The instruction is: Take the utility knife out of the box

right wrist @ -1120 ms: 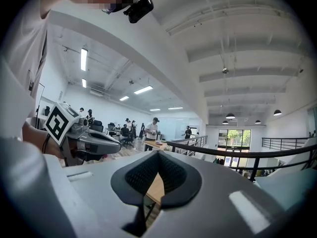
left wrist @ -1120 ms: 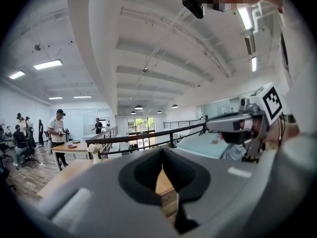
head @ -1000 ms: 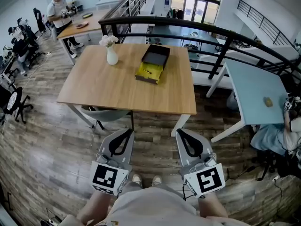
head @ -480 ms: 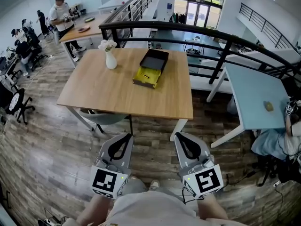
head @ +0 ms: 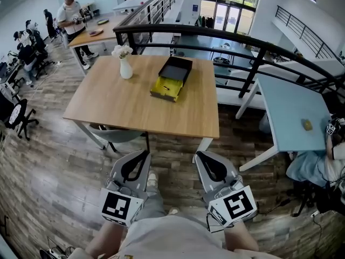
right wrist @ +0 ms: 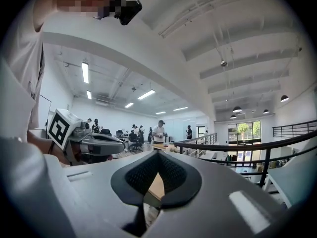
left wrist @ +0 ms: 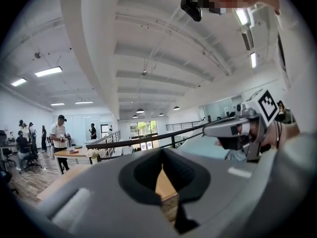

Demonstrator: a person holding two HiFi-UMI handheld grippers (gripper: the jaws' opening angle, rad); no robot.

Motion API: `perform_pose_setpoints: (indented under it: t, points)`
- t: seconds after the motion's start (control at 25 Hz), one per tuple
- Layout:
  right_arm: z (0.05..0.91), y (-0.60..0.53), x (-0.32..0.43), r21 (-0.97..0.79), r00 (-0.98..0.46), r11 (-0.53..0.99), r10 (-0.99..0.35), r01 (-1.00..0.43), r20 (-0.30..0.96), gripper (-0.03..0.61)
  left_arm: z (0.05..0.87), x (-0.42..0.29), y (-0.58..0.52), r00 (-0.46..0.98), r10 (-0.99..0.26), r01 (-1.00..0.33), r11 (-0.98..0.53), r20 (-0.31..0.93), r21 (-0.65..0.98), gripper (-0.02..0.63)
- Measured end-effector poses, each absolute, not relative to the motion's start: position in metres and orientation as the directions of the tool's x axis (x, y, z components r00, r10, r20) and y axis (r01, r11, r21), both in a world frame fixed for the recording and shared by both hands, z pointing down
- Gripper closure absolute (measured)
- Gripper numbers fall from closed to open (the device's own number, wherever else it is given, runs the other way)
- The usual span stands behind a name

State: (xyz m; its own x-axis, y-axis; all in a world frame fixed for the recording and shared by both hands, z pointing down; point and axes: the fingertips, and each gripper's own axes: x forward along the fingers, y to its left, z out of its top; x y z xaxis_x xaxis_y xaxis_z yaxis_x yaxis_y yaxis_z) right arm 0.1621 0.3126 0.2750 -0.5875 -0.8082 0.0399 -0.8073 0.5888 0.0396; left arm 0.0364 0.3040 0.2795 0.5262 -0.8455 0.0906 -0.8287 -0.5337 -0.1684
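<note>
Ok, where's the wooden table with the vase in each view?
Head view: wooden table, upper centre.
Left gripper view: table, only a tan sliver, low centre.
Right gripper view: table, the same sliver, low centre.
Shared landmark: black railing behind the table.

Vase (head: 125, 67) sits back-left on the desk (head: 124, 104), box (head: 173, 75) to its right, railing (head: 215, 35) behind; left claw (head: 143, 154) and right claw (head: 201, 156) side by side before the near edge.
</note>
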Motion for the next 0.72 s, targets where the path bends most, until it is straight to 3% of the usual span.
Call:
perform_pose_setpoints:
  t: [0.2,0.44,0.72]
  points:
    - [0.279,0.296,0.161,0.033,-0.571,0.572,-0.82,-0.819,0.034,0.578,0.291,0.03,0.291,0.51,-0.845,-0.831,-0.532,0.162,-0.163,0.612]
    - [0.289,0.261,0.15,0.046,-0.559,0.561,-0.827,-0.826,0.054,0.578,0.3,0.018,0.256,0.532,-0.842,-0.83,-0.54,0.089,-0.139,0.612]
    - [0.301,0.207,0.13,0.056,-0.542,0.547,-0.836,-0.835,0.083,0.578,0.315,0.005,0.203,0.567,-0.814,-0.807,-0.58,0.131,-0.109,0.612]
